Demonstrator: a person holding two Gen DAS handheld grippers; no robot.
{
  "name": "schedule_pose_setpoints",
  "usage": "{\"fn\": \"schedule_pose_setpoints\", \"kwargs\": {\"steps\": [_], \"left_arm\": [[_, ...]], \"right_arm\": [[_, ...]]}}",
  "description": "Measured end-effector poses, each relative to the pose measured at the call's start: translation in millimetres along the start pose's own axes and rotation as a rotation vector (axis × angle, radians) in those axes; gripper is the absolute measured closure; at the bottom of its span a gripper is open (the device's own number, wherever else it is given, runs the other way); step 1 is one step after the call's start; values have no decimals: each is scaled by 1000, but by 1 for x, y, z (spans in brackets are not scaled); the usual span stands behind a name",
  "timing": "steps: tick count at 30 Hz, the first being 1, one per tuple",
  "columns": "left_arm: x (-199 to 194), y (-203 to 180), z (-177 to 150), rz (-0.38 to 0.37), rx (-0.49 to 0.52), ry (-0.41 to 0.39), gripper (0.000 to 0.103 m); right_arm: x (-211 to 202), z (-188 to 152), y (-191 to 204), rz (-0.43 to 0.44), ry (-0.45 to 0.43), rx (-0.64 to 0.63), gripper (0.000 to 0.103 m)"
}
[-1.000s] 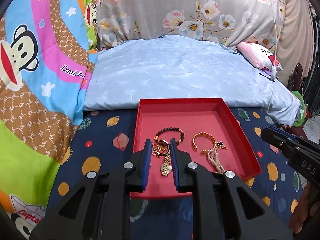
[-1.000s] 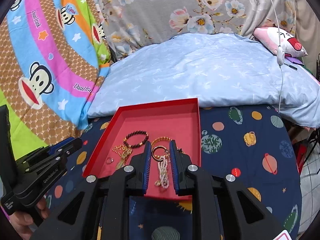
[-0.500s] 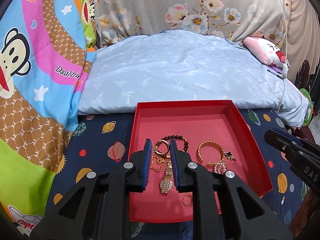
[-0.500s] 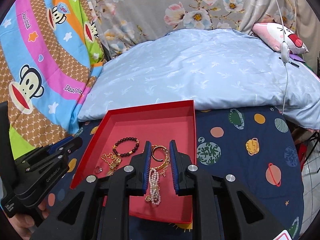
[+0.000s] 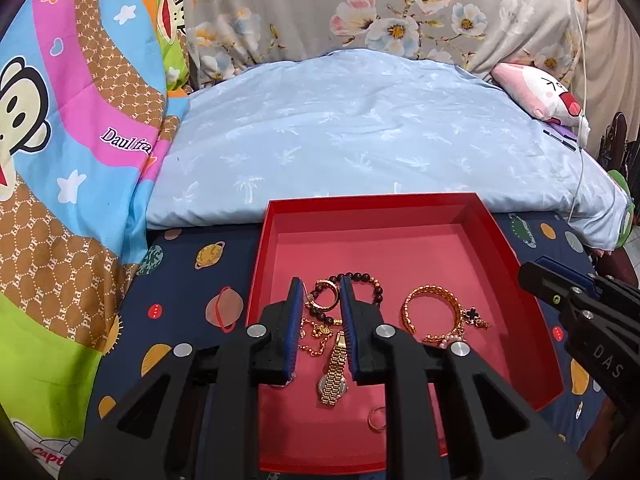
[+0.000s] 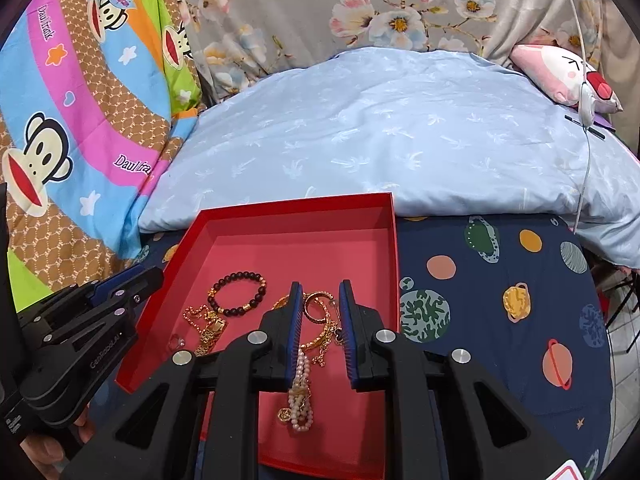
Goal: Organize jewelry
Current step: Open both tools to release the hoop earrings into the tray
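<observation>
A red tray [image 5: 372, 202] lies on the navy planet sheet and holds jewelry. In it are a gold watch [image 5: 335, 372], a dark bead bracelet [image 5: 362, 279], a gold bangle [image 5: 430, 306], a gold chain [image 5: 316, 338] and a small gold ring [image 5: 376, 418]. My left gripper [image 5: 320, 285] hovers over the watch and a gold hoop, jaws slightly apart, holding nothing. My right gripper [image 6: 320, 286] hangs above the bangle and a pearl bracelet [image 6: 302, 394], also narrowly open and empty. Each gripper shows at the edge of the other's view: the right gripper [image 5: 560, 286] and the left gripper [image 6: 132, 278].
A light blue quilt [image 5: 360, 128] bulges just behind the tray. A bright monkey-print blanket [image 5: 72, 140] rises on the left and floral fabric [image 5: 380, 8] at the back. A pink plush [image 5: 536, 92] and a white cable [image 6: 586, 152] lie far right. Navy sheet [image 6: 500, 280] spreads right of the tray.
Both grippers have come forward and down toward the tray, which now looks larger and nearer. The jaw gaps look the same. The jewelry has not moved.
</observation>
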State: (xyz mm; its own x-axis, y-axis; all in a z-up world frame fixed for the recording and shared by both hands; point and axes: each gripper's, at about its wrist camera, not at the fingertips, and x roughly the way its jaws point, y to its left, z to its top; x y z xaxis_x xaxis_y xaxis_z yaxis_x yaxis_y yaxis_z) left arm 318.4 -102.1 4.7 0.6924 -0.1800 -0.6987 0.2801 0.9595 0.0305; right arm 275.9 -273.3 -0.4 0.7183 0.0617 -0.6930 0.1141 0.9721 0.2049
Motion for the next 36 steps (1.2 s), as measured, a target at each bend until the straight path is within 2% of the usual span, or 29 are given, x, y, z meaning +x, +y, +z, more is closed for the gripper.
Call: {"fn": "schedule_pose_setpoints", "kwargs": {"steps": [27,29,31,33,36], "left_arm": [[25,-9,8,5,11,17,84],[27,-10,8,7,5,19,78],[25,-9,7,25,-3,7,51],[21,-9,6,56,-7,-17,38],[18,-9,6,59,-3,-23,38]], "right_arm": [[32,5,6,-52,27,-32,85],[32,6,5,-54,22,-25,84],[31,6,4,-66,14,-20,68],[28,6,3,-68,3,-16,62],[25,4,3,-68,0,-16,61]]}}
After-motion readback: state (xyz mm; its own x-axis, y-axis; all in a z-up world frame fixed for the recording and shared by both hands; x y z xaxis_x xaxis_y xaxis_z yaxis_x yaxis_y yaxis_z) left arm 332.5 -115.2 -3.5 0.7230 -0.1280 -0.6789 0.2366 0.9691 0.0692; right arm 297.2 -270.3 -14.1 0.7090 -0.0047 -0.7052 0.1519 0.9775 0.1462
